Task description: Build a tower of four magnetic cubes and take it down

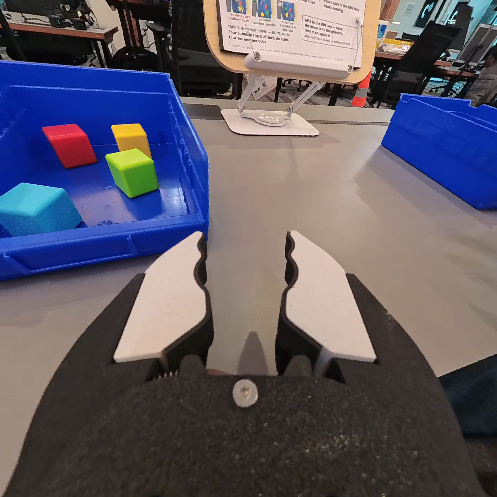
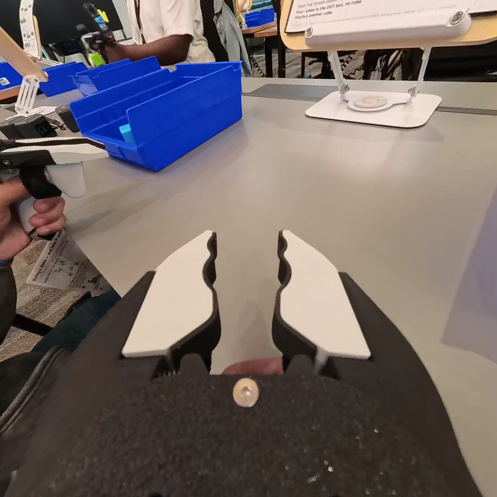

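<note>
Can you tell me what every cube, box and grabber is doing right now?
red cube: in the left blue bin, apart from the others
yellow cube: in that bin, just behind the green one
green cube: in that bin, unstacked
light blue cube: in that bin, near its front
left blue bin: holds all four cubes
right blue bin: inside hidden
left gripper: jaws open, empty
right gripper: jaws open, empty

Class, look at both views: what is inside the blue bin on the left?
Inside the blue bin: red cube, yellow cube, green cube, light-blue cube. The bin's far-left part is out of frame.
</note>
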Available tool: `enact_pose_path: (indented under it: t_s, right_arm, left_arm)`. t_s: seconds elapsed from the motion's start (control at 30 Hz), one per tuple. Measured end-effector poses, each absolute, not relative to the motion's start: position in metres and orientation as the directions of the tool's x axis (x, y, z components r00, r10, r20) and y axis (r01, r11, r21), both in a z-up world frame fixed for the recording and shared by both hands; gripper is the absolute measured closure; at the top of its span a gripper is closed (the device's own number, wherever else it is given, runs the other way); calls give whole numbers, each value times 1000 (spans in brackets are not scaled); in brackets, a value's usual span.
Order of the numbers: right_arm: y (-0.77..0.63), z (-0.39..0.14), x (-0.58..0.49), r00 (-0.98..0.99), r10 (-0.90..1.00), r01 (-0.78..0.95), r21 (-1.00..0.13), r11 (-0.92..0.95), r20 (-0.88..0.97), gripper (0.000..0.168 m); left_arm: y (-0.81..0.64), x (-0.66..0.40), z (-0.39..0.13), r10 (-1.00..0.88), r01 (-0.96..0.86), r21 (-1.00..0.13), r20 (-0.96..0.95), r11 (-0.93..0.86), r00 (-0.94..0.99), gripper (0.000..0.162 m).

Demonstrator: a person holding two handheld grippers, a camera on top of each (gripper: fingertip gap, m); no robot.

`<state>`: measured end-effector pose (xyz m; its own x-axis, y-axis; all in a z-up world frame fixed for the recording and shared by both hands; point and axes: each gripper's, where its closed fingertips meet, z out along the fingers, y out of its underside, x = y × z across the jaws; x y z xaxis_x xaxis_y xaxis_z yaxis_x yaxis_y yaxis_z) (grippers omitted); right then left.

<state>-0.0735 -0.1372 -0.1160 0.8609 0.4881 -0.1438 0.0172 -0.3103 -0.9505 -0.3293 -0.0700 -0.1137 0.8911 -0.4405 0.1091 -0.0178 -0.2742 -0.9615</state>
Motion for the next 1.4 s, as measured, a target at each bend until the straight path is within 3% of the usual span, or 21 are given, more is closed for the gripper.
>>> enact_pose_path:
  t_s: [0.27, 0.37, 0.5, 0.57, 0.67, 0.83, 0.93, 1.07, 1.23, 1.4]
  right_arm:
    - [-142, -123, -83, 834, 532, 49, -940, -337, -148, 130]
    - [-141, -115, -80, 841, 522, 24, -953, -301, -144, 130]
    - [-140, -116, -80, 828, 528, -6, -945, -326, -188, 131]
    - [-140, -115, -80, 821, 532, -24, -944, -330, -207, 132]
    - [-140, -113, -80, 816, 538, -30, -944, -328, -213, 132]
    - [-138, -112, -79, 807, 541, -53, -940, -336, -239, 132]
    - [-138, -114, -79, 802, 544, -52, -937, -346, -245, 132]
    - [-139, -117, -81, 798, 549, -45, -932, -359, -250, 132]
    - [-141, -123, -81, 794, 550, -38, -924, -381, -259, 132]
    - [-143, -125, -76, 794, 542, -52, -918, -393, -277, 133]
  left_arm:
    - [-66, -335, -103, -464, -43, -958, 98, -283, 881, 108]
    - [-46, -357, -78, -429, -87, -965, 29, -249, 903, 116]
    - [-8, -391, -13, -357, 68, -979, 134, -190, 925, 112]
    - [15, -399, -1, -360, -3, -969, 88, -246, 929, 104]
    - [52, -399, 1, -386, -41, -925, 118, -379, 915, 104]
    - [132, -399, -39, -263, -65, -773, 134, -631, 955, 105]
    - [167, -385, -80, -215, -71, -616, 162, -784, 963, 113]
    - [200, -389, -127, -127, -68, -448, 102, -891, 987, 106]
    - [216, -378, -156, -81, -33, -362, 120, -932, 989, 98]
    - [224, -382, -169, -56, -31, -337, 64, -941, 996, 101]
